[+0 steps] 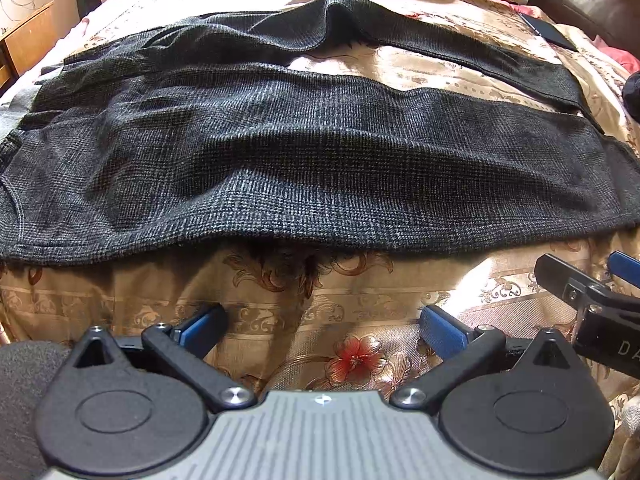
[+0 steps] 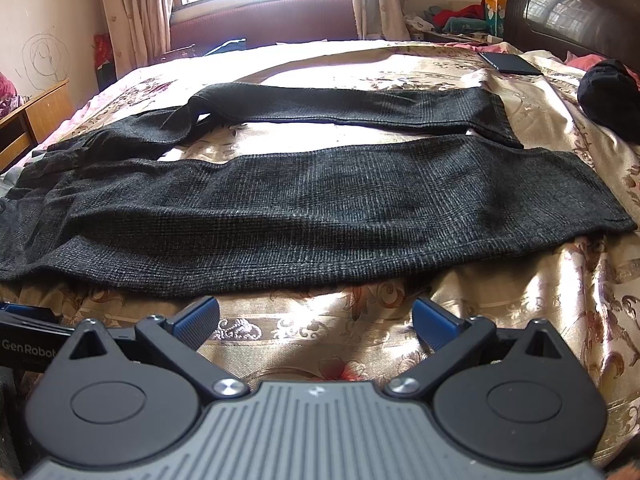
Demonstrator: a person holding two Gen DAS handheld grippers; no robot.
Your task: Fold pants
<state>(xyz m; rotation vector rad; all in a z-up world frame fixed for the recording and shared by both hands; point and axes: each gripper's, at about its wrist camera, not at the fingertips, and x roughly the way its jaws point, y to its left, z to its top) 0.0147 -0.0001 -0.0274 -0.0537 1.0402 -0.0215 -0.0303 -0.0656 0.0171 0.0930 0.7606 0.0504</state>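
Both my left gripper (image 1: pixel 322 326) and right gripper (image 2: pixel 316 318) gape empty; I should pinch the near leg's (image 2: pixel 320 208) edge by the bedspread's (image 2: pixel 320 328) front edge; lift evenly.

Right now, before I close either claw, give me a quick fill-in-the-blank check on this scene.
1. The pants lie spread on the ____.
2. Both the left claw and the right claw are ____.
3. The two legs lie ____, with bedspread showing between them.

Missing words: bed; open; apart
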